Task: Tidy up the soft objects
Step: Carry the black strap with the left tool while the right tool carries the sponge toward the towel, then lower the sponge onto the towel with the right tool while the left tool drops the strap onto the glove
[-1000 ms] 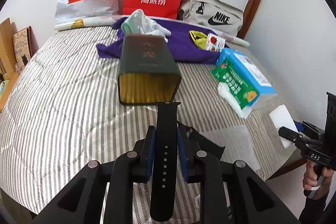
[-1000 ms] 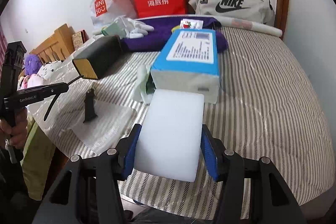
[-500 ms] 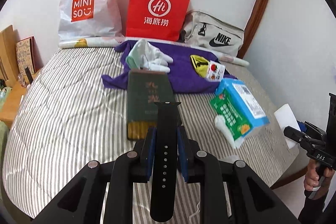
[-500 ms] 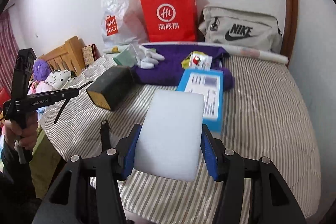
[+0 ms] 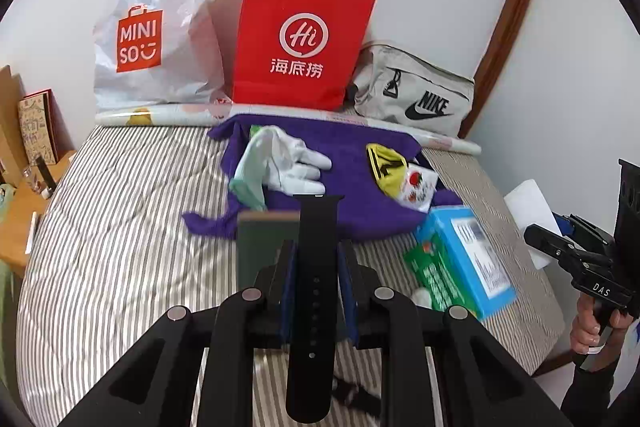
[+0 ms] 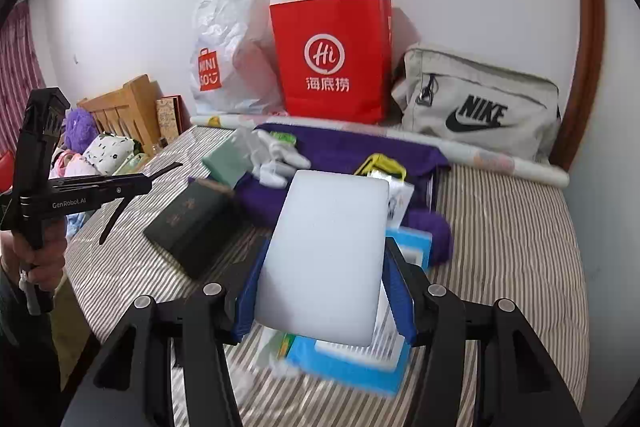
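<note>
My left gripper (image 5: 316,259) is shut on a black watch strap (image 5: 314,291), held upright above the striped bed (image 5: 120,247). My right gripper (image 6: 326,267) is shut on a white foam pad (image 6: 326,251), held above a blue tissue pack (image 6: 348,367). On the bed lie a purple cloth (image 5: 344,167) with white gloves (image 5: 288,163), a yellow pouch (image 5: 386,165) and a small snack packet (image 5: 418,187). A dark green box (image 5: 264,239) lies just behind my left fingers. The right gripper also shows in the left wrist view (image 5: 560,243), off the bed's right edge.
Against the wall stand a white Miniso bag (image 5: 160,27), a red paper bag (image 5: 300,39) and a grey Nike bag (image 5: 416,95). A rolled poster (image 6: 500,159) lies along the back. A wooden headboard (image 6: 120,111) and soft toys (image 6: 100,151) are at left.
Both grippers have risen and pulled back from the bed, each still holding its object. The view now looks down on the bed from higher, with the bags larger in frame.
</note>
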